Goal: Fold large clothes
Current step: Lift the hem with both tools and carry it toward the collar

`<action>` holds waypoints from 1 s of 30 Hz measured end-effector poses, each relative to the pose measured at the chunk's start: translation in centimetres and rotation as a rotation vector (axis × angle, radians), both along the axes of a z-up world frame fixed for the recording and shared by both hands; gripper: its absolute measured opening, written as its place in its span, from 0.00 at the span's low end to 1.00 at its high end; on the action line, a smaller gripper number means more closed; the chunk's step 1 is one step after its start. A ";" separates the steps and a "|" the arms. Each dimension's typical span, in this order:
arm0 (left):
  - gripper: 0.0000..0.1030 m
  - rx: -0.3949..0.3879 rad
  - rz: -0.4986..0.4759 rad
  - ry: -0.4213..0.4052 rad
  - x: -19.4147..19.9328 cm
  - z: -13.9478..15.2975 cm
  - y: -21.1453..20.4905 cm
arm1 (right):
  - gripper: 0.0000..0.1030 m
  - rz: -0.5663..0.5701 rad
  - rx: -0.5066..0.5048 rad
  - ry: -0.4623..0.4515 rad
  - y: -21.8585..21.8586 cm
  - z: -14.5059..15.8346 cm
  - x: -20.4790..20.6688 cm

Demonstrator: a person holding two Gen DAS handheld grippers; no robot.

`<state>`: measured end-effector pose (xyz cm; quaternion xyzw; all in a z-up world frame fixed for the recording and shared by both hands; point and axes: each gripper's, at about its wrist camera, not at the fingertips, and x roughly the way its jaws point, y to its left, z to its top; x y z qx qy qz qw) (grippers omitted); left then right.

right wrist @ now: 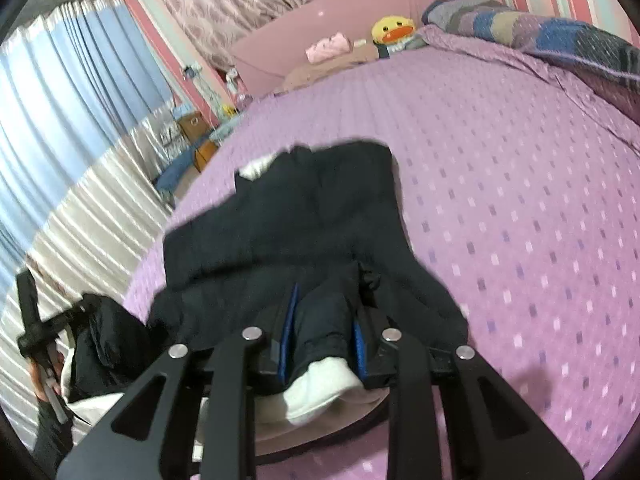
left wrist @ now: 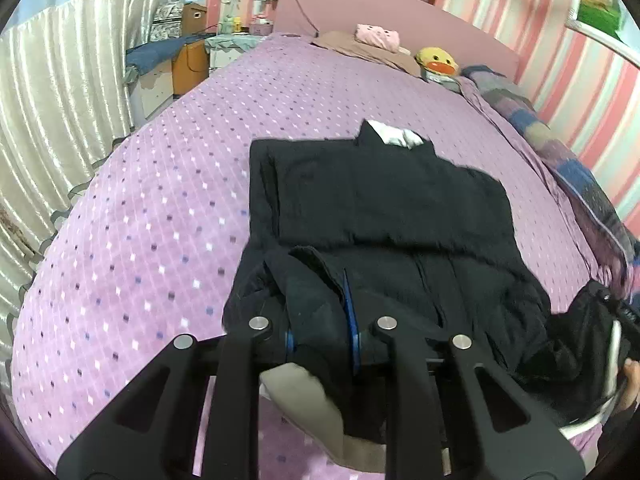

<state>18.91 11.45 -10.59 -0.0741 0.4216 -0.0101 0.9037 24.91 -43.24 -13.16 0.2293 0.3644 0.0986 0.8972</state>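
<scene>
A large black garment with a white lining lies partly folded on the purple dotted bedspread, its collar toward the headboard. My left gripper is shut on a bunch of the near black hem, which is lifted off the bed, and pale lining hangs below the fingers. In the right wrist view the same garment stretches away, and my right gripper is shut on the other near corner, with white lining sticking out under the blue pads. Each gripper also shows at the edge of the other's view, with cloth bunched around it.
At the head of the bed are a pink headboard, a pink plush and a yellow duck plush. A striped blanket runs along the wall side. Curtains and a cluttered nightstand stand on the left.
</scene>
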 end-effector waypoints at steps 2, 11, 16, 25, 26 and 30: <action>0.18 -0.006 0.027 -0.014 2.0 0.7 0.3 | 0.23 -0.011 -0.012 -0.032 0.2 1.7 2.3; 0.18 -0.011 0.095 -0.112 11.0 6.0 1.0 | 0.23 -0.033 -0.071 -0.194 1.7 9.3 14.2; 0.18 0.032 0.091 -0.181 15.7 8.4 0.3 | 0.22 -0.075 -0.149 -0.219 2.2 10.0 19.3; 0.19 0.086 0.117 -0.034 24.3 0.5 1.1 | 0.23 -0.084 -0.206 -0.009 0.7 1.1 27.9; 0.20 0.085 0.124 0.006 25.2 -1.2 1.6 | 0.23 -0.081 -0.199 0.020 0.5 -0.1 28.5; 0.20 0.135 0.108 0.049 26.1 -4.3 1.5 | 0.23 -0.071 -0.200 0.065 1.3 -2.5 30.1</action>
